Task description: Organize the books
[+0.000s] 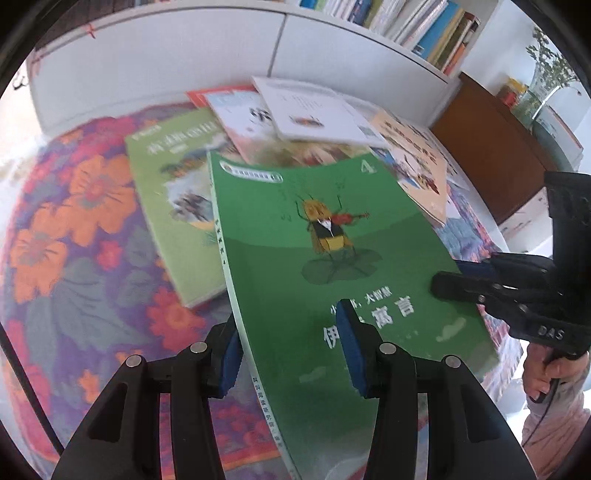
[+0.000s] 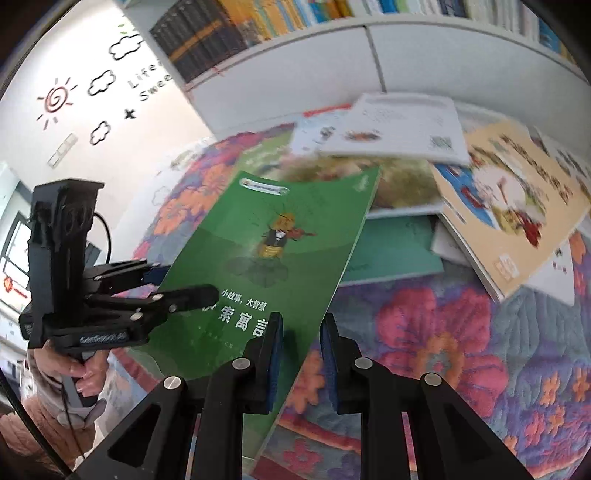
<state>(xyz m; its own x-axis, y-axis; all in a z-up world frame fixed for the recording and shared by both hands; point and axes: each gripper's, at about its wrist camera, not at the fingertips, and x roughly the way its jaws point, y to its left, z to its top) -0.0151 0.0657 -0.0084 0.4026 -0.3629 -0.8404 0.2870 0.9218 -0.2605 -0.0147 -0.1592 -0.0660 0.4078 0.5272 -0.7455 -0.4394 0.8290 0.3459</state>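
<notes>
A green book (image 1: 332,229) with a violin-playing cricket on its cover is held up off the table, tilted and slightly bowed. My left gripper (image 1: 291,350) is shut on its spine side; one blue pad (image 1: 351,347) lies on the cover and the other sits under the spine edge. In the right wrist view the green book (image 2: 266,258) has its other long edge between the pads of my right gripper (image 2: 301,354), which is shut on it. Each view shows the opposite gripper clamped on the book: the right gripper (image 1: 452,275) and the left gripper (image 2: 177,284).
Several books lie scattered on a floral cloth (image 1: 74,240): a light-green book (image 1: 173,206), a white book (image 1: 314,110), a beige picture book (image 2: 509,206) and a teal book (image 2: 391,251). A filled bookshelf (image 2: 258,18) stands above white cabinet doors (image 1: 166,62). A person's hand (image 2: 85,373) grips the left handle.
</notes>
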